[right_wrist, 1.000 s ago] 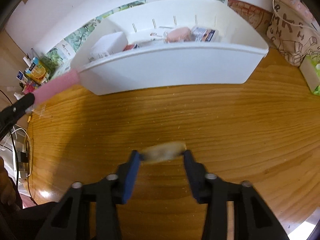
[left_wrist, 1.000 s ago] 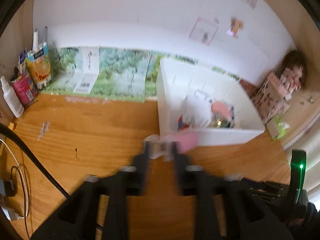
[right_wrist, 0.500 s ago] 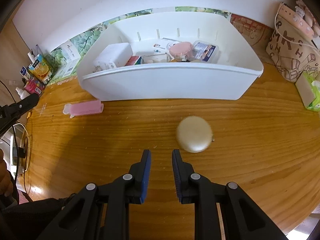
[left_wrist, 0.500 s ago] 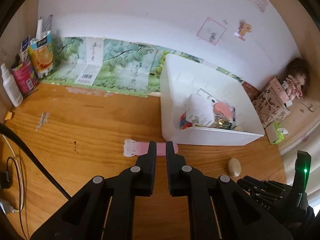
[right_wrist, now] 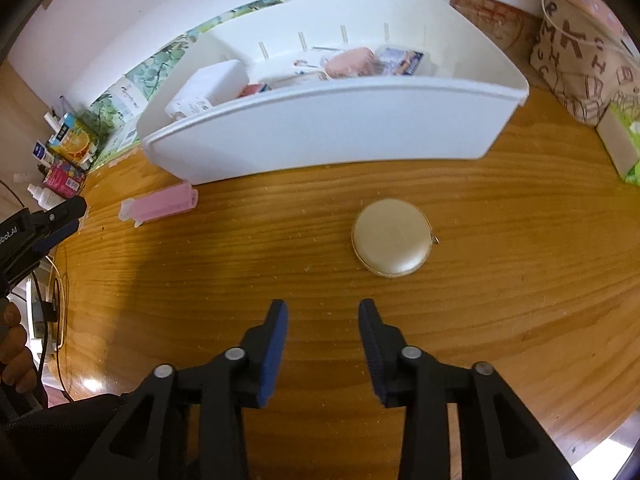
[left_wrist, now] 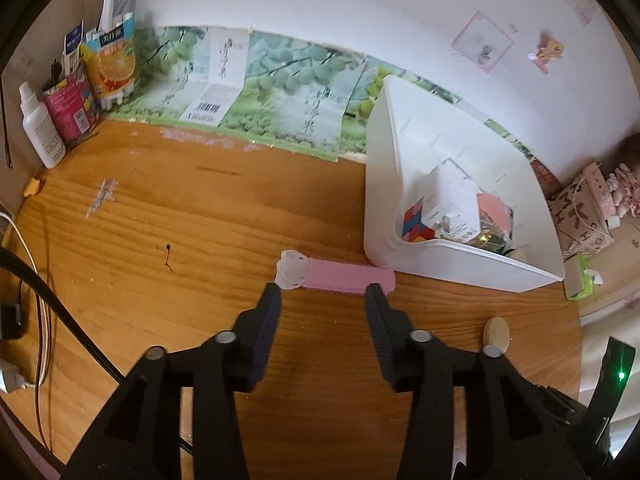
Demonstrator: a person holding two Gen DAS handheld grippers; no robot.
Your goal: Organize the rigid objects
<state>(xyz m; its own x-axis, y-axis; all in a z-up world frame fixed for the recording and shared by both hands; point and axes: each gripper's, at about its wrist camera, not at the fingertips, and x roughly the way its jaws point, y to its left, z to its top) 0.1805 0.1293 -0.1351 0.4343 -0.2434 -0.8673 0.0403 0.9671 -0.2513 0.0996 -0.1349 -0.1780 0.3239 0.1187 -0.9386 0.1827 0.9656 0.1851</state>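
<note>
Left wrist view shows the left gripper point(left_wrist: 322, 290) with its jaws just spread apart and nothing between them; a pink comb point(left_wrist: 336, 276) lies flat on the wooden table point(left_wrist: 200, 220) right at the fingertips, just beside the white bin point(left_wrist: 460, 268). Right wrist view shows the right gripper point(right_wrist: 322, 312) with a gap between its jaws, gripping nothing, and a round cream case point(right_wrist: 392, 238) resting on the table ahead, apart from the bin.

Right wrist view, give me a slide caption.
Open right gripper hovers short of a round cream case before the white bin.
</note>
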